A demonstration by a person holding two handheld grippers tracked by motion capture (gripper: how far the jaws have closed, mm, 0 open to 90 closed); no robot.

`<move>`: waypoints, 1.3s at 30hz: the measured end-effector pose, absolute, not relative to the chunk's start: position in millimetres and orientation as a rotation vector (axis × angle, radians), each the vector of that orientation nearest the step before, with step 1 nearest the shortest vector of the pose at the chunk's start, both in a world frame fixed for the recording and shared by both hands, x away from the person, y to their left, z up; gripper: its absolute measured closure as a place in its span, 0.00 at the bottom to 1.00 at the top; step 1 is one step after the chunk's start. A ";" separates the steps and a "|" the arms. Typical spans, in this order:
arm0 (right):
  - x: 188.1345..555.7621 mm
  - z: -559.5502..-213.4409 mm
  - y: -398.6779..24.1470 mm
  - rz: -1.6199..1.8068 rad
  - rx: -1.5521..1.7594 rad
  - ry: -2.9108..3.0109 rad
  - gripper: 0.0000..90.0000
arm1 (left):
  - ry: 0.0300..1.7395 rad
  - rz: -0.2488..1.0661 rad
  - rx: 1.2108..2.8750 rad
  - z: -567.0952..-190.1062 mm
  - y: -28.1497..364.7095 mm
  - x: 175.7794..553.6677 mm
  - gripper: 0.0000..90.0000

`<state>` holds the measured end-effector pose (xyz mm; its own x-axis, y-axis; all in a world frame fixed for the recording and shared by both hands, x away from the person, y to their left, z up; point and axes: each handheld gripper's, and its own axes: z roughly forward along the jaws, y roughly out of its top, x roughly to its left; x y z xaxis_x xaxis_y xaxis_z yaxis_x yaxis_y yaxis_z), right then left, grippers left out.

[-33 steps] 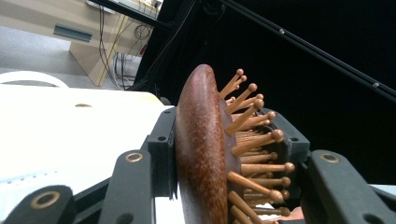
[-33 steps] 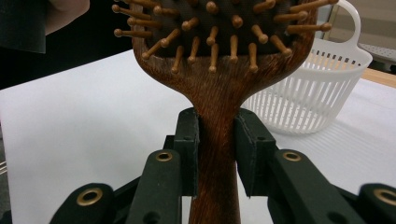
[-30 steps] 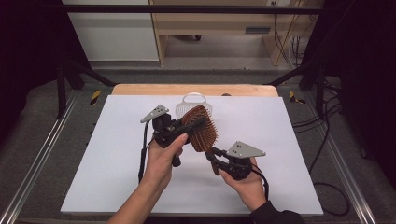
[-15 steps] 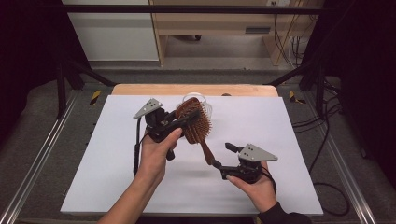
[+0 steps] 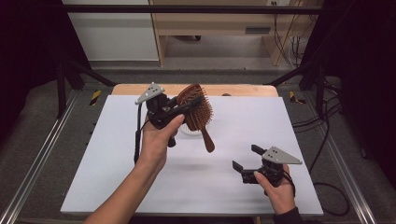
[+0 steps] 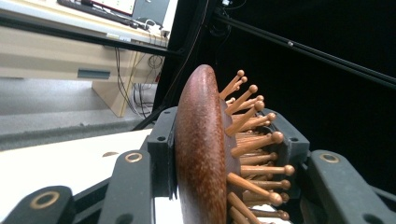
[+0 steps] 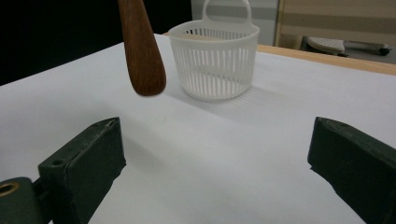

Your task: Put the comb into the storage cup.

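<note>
Wooden hairbrush, lifted above the far middle of the tabletop. Your left claw is clenched across its oval head; in the left gripper view the smooth back presses one pad and the ball-tipped bristles meet the other. The long axis runs steeply downward, head up and far, handle tip hanging toward you and a little right. Directly behind and below the head stands the white slotted basket, upright, its handle loop at the far side; the brush hangs apart from it, and the handle end sits left of the basket in the right gripper view. The likely next move, lowering the brush handle-first into the basket, turns on carrying that tip farther away, over the rim.

Your right claw has just been opening, nothing between its jaws; it rests released, near right, well apart from the brush.

From the high view the basket is mostly hidden by the brush, and the left claw's pads are hard to make out there.
</note>
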<state>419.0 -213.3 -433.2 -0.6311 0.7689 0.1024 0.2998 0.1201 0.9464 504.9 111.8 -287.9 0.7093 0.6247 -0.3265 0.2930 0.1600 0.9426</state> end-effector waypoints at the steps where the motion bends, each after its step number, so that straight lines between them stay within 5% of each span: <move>1: 418.4 -434.5 -215.4 1.523 1.044 1.985 0.05 | 0.813 0.283 1.430 -285.8 111.2 507.4 0.59; 39: 423.7 -439.1 -221.2 1.527 1.080 1.934 0.06 | 0.834 0.415 1.386 -250.0 110.2 569.7 0.58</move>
